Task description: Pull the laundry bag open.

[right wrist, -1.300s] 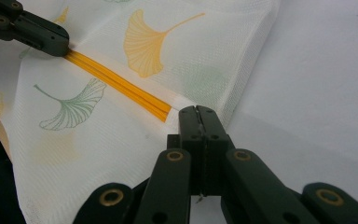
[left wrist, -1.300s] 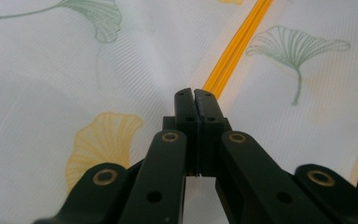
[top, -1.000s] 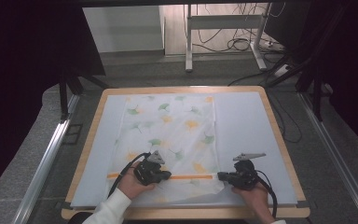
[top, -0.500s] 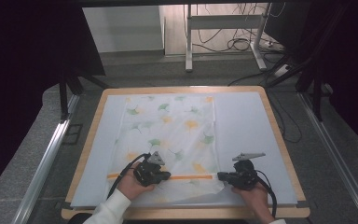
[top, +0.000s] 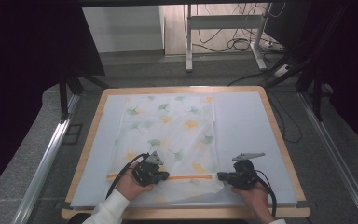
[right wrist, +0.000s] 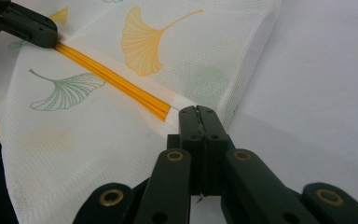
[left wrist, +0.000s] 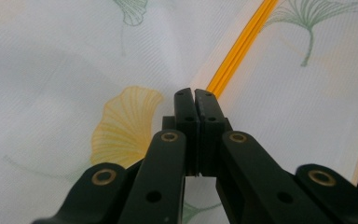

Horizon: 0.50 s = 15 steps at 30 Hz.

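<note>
A white mesh cloth (top: 168, 126) printed with green and yellow ginkgo leaves lies on the white-covered table (top: 244, 126). An orange stripe (top: 191, 177) runs across its near end. My left gripper (top: 166, 176) is shut on the cloth at the stripe's left end, and in the left gripper view the closed jaw tips (left wrist: 195, 93) meet the stripe (left wrist: 240, 44). My right gripper (top: 220, 176) is shut on the cloth at the stripe's right end (right wrist: 196, 111). The cloth (right wrist: 121, 154) ridges up along the stripe (right wrist: 116, 81) between them, and the left gripper (right wrist: 28, 25) shows far off.
The table has a wooden rim (top: 279, 135), with bare white covering on both sides of the cloth. Metal rails (top: 46, 158) run along the floor on either side. A desk frame and cables (top: 233, 44) stand beyond the far edge.
</note>
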Each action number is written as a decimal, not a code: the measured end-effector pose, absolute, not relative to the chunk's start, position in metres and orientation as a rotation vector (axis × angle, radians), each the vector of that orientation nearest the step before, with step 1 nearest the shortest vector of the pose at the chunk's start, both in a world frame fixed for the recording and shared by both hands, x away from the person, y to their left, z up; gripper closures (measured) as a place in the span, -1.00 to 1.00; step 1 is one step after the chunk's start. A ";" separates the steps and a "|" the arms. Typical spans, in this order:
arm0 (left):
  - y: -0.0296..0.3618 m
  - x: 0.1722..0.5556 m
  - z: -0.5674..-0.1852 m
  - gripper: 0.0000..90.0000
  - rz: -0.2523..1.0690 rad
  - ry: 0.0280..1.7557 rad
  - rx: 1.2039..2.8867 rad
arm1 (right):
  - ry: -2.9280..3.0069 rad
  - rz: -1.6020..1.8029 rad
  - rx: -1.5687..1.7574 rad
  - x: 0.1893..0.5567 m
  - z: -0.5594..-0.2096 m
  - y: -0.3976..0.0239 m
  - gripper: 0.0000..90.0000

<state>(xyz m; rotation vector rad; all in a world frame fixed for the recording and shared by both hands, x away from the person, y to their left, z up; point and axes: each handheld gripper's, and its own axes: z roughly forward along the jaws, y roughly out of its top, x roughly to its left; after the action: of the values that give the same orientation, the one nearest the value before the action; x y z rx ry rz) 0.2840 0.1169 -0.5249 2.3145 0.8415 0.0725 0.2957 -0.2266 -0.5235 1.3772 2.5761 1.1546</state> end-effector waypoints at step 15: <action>0.131 0.283 -0.525 0.99 0.081 0.876 2.309 | 2.577 1.156 1.378 0.296 -0.524 -0.227 0.99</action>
<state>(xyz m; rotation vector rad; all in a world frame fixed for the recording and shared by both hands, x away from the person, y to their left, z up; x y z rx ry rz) 0.2826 0.1312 -0.5250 2.3088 0.8756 0.0813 0.2959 -0.2266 -0.5236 1.3775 2.5766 1.1558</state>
